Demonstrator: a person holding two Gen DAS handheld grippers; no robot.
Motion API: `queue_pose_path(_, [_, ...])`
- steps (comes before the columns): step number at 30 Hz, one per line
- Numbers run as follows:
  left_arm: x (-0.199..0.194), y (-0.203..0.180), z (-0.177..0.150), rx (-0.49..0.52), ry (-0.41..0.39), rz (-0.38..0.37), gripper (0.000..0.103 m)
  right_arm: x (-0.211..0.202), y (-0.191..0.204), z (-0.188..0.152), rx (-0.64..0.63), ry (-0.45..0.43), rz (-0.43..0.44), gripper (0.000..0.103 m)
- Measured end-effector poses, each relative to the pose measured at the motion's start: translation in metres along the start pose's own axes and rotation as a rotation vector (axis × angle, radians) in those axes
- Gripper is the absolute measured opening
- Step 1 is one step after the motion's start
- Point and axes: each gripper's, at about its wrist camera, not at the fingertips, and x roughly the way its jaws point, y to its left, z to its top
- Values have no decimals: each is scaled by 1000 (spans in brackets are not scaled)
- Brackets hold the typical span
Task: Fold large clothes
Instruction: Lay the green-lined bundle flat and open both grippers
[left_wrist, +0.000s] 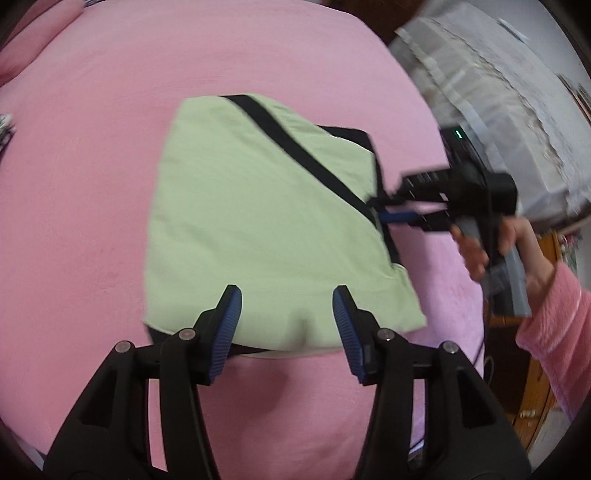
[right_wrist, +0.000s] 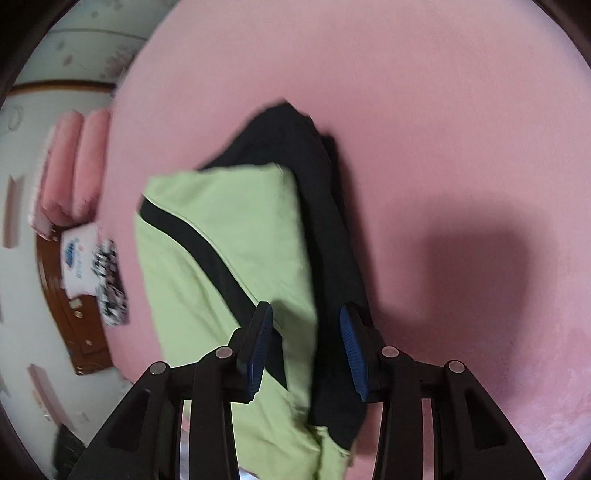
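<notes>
Pale green garment with black diagonal stripe and black panels (left_wrist: 258, 221), already folded to a compact packet, lying near the middle of the pink fleece bed cover (left_wrist: 92, 184), its right side reaching toward the cover's right edge. Left gripper (left_wrist: 286, 325) poised over the packet's near edge, blue ribbed pads (left_wrist: 231, 325) parted about halfway, cloth below them but not pinched; nothing held. Right gripper (right_wrist: 306, 350), gripped by a hand in a pink fluffy sleeve (left_wrist: 554, 332), sitting at the packet's right edge over the seam where green meets black, jaws likewise about half open; pads (right_wrist: 352, 350) straddling the cloth with a visible gap, so no grip there as far as can be seen.

Judged as a release after a fold, or a re-set before the last one. To do it well: lift both grippers straight off without dragging the top layer; check that the black layer poking out at the far end lies under the green neatly. For another fold, pinch all layers at two matching corners, carry them over together, keep edges aligned, press flat. Risk: thin top layer sliding on the fleece and skewing the packet.
</notes>
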Motion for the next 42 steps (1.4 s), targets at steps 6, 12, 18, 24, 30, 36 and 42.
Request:
queue_pose_path(6, [0, 43, 10, -111, 5, 47, 48, 20, 10, -7, -37, 32, 11, 36])
queue_pose_path(12, [13, 47, 15, -112, 28, 106, 48, 28, 54, -23, -176, -53, -84, 4])
queue_pose_path(18, [18, 40, 18, -89, 22, 108, 48, -2, 63, -28, -167, -189, -109, 3])
queue_pose_path(24, [15, 37, 17, -47, 37, 118, 48, -21, 57, -24, -155, -221, -202, 3])
queue_pose_path(30, [20, 40, 18, -24, 62, 143, 48, -6, 42, -37, -122, -180, -226, 2])
queue_pose_path(36, [29, 54, 16, -5, 118, 182, 48, 11, 27, -40, -30, -191, -187, 5])
queue_pose_path(42, [41, 77, 6, -35, 220, 173, 48, -11, 22, -71, -65, -195, -206, 65])
